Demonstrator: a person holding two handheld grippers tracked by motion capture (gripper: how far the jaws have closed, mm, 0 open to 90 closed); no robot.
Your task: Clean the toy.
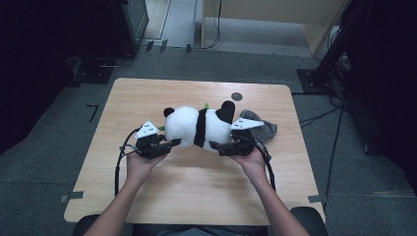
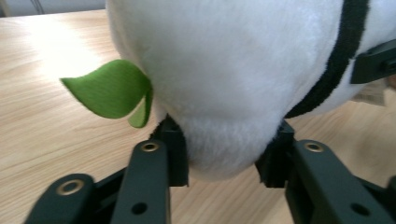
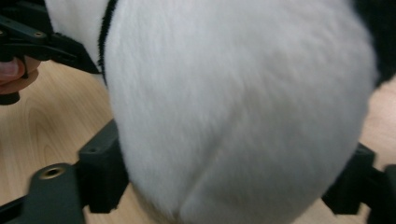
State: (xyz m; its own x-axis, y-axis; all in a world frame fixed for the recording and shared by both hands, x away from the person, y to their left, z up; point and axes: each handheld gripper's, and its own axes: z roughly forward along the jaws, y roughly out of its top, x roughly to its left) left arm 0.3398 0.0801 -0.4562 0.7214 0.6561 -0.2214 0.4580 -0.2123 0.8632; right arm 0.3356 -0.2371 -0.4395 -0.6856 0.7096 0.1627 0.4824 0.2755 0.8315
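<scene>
A black-and-white plush panda (image 1: 196,127) lies on its side in the middle of the wooden table (image 1: 196,191). My left gripper (image 1: 169,143) is at its left end, with the jaws pressed into a bulge of white fur (image 2: 224,84) beside a green felt leaf (image 2: 109,91). At the right end my right gripper (image 1: 216,146) has its jaws spread wide on either side of the white body (image 3: 233,107), touching the fur. In the left gripper view the left gripper (image 2: 229,156) squeezes the plush. In the right gripper view the right gripper (image 3: 229,186) hugs it.
A grey cloth (image 1: 265,129) lies just behind the panda's right end. A small dark round spot (image 1: 237,96) marks the table's far side. Cables trail from both grippers toward the near edge. Dark equipment stands on the floor around the table.
</scene>
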